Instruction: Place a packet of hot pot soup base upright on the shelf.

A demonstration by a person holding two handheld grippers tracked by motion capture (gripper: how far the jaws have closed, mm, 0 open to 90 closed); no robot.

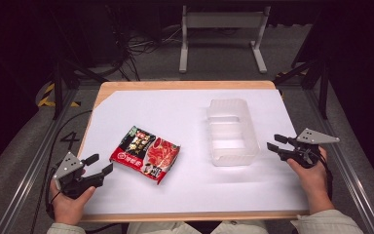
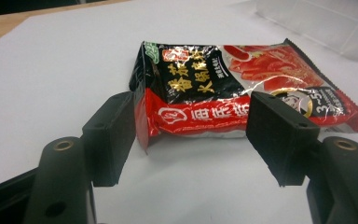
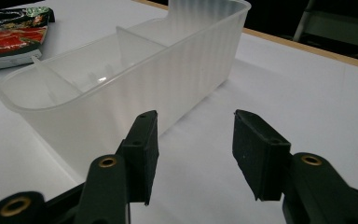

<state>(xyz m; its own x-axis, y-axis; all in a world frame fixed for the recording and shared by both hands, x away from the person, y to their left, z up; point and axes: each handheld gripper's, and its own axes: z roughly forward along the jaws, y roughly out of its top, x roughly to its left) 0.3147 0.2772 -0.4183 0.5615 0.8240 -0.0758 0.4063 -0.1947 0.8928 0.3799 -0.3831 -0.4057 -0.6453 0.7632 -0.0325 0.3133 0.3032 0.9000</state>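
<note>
Lining up on the packet, flat on the table left of the bin, left gripper just short with jaws apart, right gripper idle beside the bin, also agape — next, probably, close in and pinch the near edge.

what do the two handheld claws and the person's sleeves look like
Both the left claw and the right claw are black, each with two blocky rectangular jaws and brass-coloured rings set in the arms behind them. A grey three-cornered plate sits on top of each. A dark cable trails from the left one. The person's sleeves are pale beige.
</note>
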